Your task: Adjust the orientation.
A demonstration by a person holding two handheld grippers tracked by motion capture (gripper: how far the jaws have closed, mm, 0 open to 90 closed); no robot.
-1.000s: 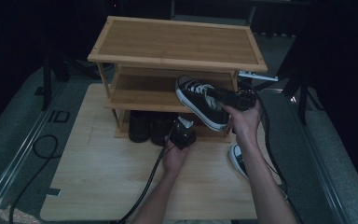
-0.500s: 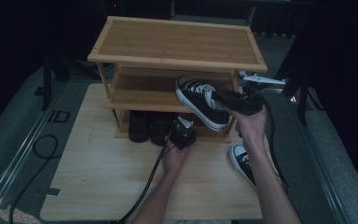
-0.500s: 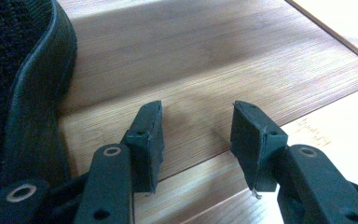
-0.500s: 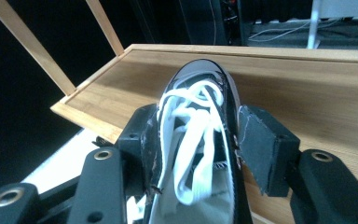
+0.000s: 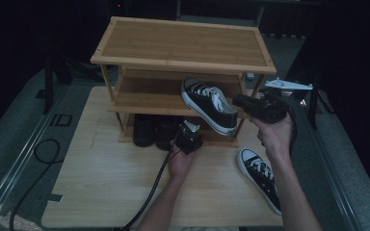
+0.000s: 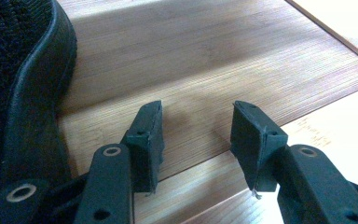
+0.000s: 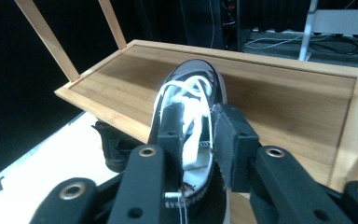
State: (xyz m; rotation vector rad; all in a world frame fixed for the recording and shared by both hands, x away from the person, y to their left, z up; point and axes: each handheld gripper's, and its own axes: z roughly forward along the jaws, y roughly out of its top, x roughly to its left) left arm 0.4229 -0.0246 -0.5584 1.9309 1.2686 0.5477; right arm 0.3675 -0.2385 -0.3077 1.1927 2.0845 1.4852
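The right gripper (image 5: 244, 103) has hold of a black sneaker (image 5: 209, 103) with white laces and a white sole; its jaws have just been closing and now pinch the side wall at the shoe's heel opening, one pad inside and one outside, as the right gripper view (image 7: 198, 135) shows. The sneaker (image 7: 191, 102) sits over the front edge of the middle shelf (image 5: 144, 98) of a bamboo shoe rack (image 5: 183, 43), near the shelf's right end. Its long axis runs slantwise: the toe points toward the back left of the shelf, and the heel hangs out past the front edge toward the gripper. It is right way up, tilted a little. The left gripper (image 5: 189, 137) is held low before the rack's bottom shelf, its jaws (image 6: 196, 135) moderately apart with nothing between them, a dark shoe (image 6: 18, 93) just beside them. A matching second sneaker (image 5: 260, 178) lies on the wooden surface (image 5: 106, 187) near its right edge, toe toward the front right corner. Two dark shoes (image 5: 151, 131) stand under the rack.
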